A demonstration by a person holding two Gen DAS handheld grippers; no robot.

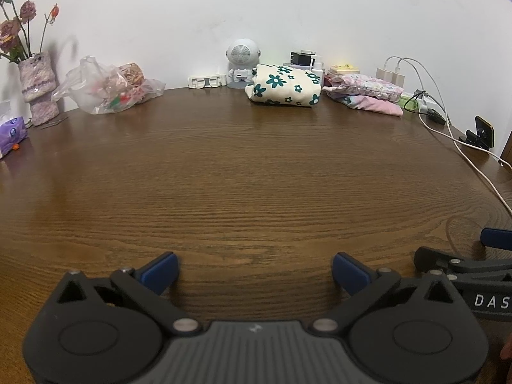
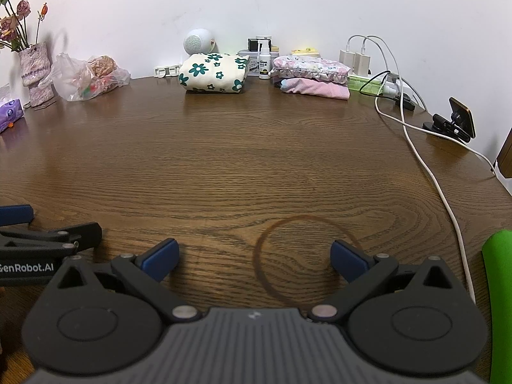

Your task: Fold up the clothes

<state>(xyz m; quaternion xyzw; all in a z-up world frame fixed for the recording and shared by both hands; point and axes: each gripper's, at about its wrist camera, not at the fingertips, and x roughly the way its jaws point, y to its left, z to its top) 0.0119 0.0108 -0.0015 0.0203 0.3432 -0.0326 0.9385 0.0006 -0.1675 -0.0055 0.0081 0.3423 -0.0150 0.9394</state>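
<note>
A folded cream garment with green flowers point(image 1: 284, 85) point(image 2: 213, 73) lies at the back of the brown wooden table point(image 1: 243, 172) point(image 2: 243, 160). A folded pink stack point(image 1: 368, 94) point(image 2: 312, 76) lies to its right. My left gripper point(image 1: 256, 272) is open and empty, low over the near table. My right gripper point(image 2: 254, 260) is open and empty beside it. Each gripper shows at the edge of the other's view: the right one in the left wrist view point(image 1: 480, 256), the left one in the right wrist view point(image 2: 48, 233). Both are far from the clothes.
A vase of dried flowers point(image 1: 38, 89) point(image 2: 33, 70), a plastic bag point(image 1: 108, 86) point(image 2: 86, 76) and a purple pack point(image 1: 11, 134) stand at the left. A white speaker figure point(image 1: 240, 64), chargers and white cables point(image 2: 416, 134), and a phone clamp point(image 2: 454, 121) sit at the back and right.
</note>
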